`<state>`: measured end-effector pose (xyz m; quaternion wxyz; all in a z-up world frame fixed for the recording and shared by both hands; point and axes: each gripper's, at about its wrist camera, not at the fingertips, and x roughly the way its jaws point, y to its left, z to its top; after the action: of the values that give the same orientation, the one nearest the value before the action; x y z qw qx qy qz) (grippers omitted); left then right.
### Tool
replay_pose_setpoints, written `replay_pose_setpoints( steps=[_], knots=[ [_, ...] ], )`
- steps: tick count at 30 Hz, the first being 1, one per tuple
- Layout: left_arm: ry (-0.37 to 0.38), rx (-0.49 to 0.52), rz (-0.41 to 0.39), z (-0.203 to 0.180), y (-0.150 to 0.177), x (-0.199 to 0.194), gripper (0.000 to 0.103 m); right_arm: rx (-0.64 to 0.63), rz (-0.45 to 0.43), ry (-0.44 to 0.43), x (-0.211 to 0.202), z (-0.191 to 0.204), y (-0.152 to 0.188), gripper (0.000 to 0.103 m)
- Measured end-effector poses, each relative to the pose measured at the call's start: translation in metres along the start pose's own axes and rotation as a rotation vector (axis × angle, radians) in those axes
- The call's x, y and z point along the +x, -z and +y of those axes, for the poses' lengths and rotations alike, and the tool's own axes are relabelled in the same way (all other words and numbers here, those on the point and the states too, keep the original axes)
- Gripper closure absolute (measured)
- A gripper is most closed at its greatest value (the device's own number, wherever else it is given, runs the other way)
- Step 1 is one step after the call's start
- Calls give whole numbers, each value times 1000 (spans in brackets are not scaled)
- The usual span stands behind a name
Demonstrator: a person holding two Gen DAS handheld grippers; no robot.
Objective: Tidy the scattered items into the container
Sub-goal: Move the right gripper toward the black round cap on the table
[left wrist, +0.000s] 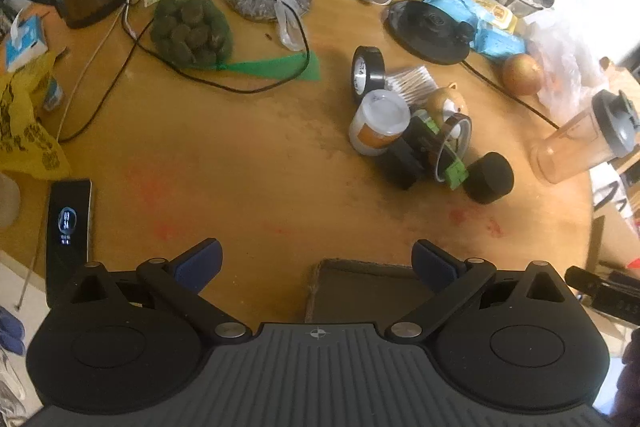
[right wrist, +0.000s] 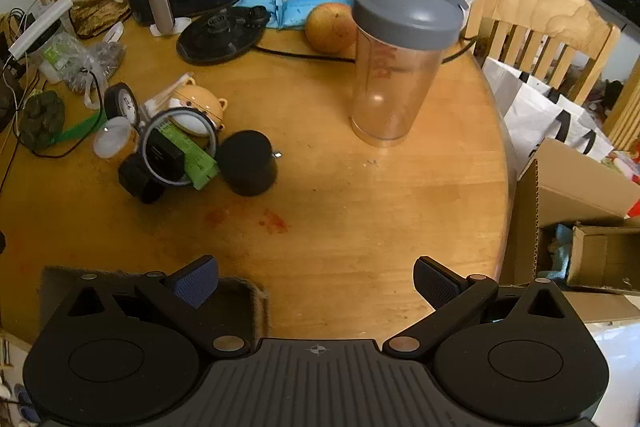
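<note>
My left gripper (left wrist: 316, 265) and right gripper (right wrist: 316, 281) hang released; I see the scattered items (left wrist: 424, 139), black cylinders, tape rolls and a white-capped jar, clustered well ahead on the tabletop (left wrist: 240, 155).

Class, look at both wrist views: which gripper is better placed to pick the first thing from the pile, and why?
Probably the left gripper. It is open, and the pile, with the black cap, lies just ahead to its right. The right gripper, also open, faces bare table; the pile sits far to its left.
</note>
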<state>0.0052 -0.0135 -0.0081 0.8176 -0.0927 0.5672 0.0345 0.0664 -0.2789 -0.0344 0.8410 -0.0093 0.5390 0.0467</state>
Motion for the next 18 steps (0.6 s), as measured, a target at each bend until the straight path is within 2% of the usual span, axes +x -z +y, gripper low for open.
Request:
replay_pose_setpoints(
  steps=[4, 7, 10, 18],
  knots=[
    [-37, 1, 5, 4, 1, -5, 0, -22, 12, -11, 9, -20, 4, 0],
    [-11, -6, 12, 11, 1, -4, 0, -17, 16, -32, 12, -32, 7, 0],
    [-18, -5, 22, 14, -3, -2, 0, 8, 18, -51, 15, -42, 4, 0],
    [-22, -1, -26, 15, -13, 3, 0, 40, 36, -42, 33, -36, -10, 0]
  ],
)
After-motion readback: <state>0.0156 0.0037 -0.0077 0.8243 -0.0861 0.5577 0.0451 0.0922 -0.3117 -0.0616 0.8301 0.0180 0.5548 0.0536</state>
